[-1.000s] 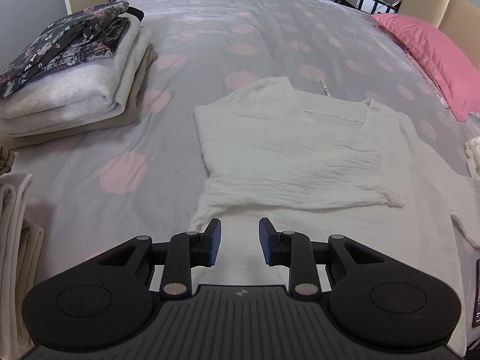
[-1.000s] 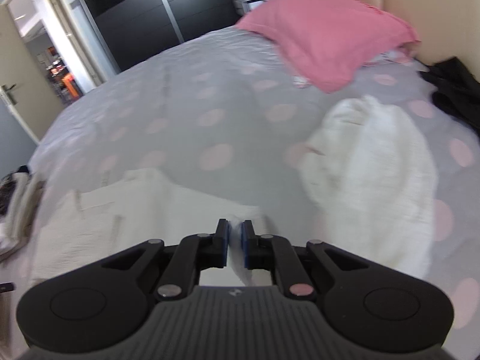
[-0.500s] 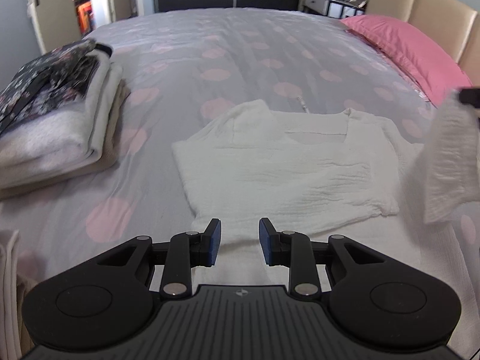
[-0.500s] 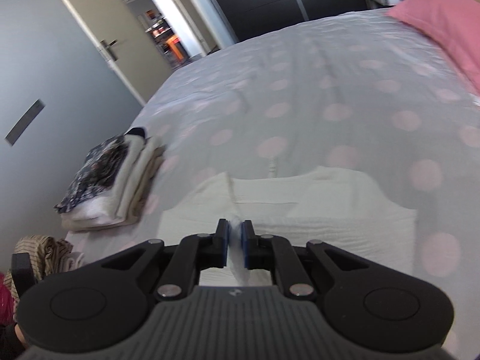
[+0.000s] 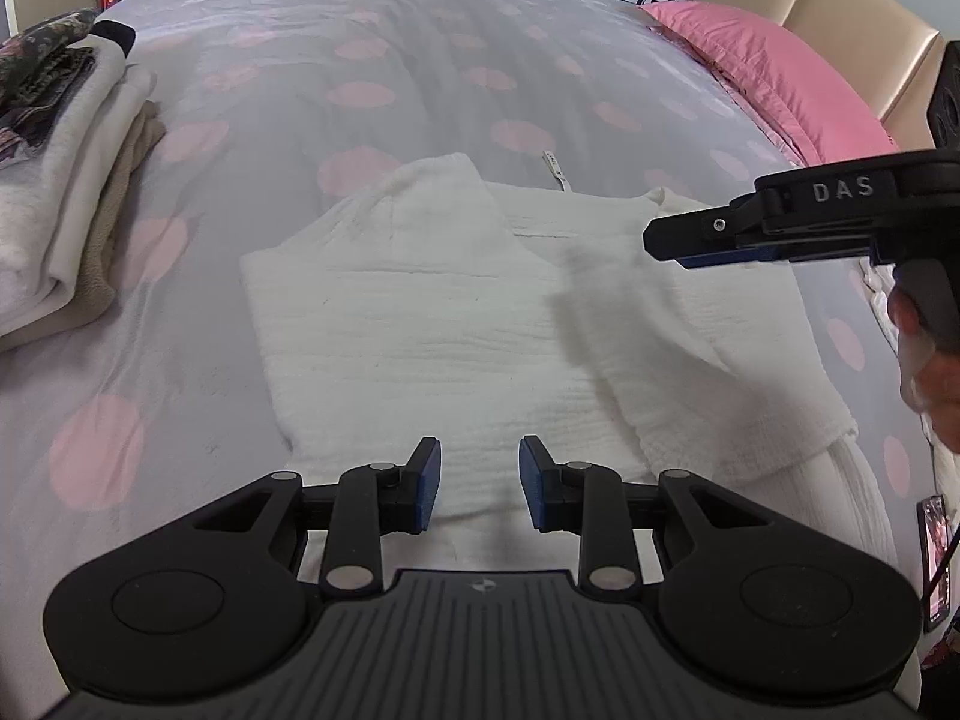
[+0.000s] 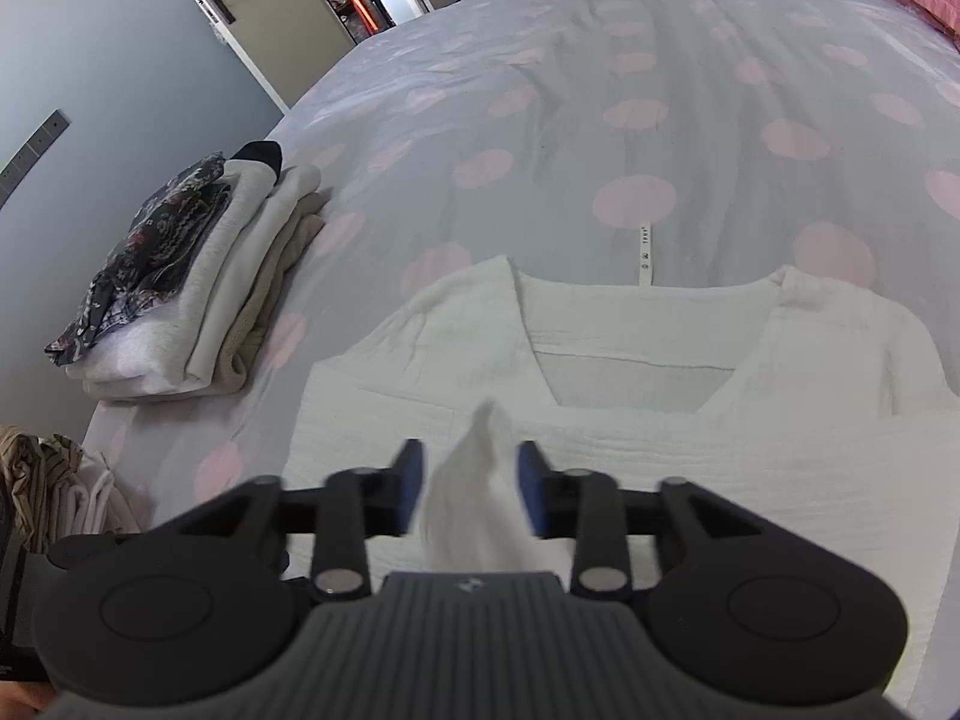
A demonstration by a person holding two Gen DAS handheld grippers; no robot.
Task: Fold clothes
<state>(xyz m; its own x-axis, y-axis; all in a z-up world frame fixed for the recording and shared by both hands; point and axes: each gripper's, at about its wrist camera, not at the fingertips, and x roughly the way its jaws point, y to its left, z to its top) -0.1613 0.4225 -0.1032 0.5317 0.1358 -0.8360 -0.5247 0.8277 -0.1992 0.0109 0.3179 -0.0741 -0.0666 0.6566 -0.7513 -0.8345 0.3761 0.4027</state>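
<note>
White top [image 5: 432,324] lies directly ahead of your empty, parted left gripper [image 5: 479,485]; right gripper [image 6: 470,489] parted, sleeve [image 6: 474,498] falling between.

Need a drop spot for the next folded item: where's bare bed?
Bare duvet beyond the white top, up to the pink pillow. A narrower strip lies between the top and the folded stack. Crowded: the left edge holds the stack, with crumpled clothes nearer; both hand-held grippers hang over the top.
</note>
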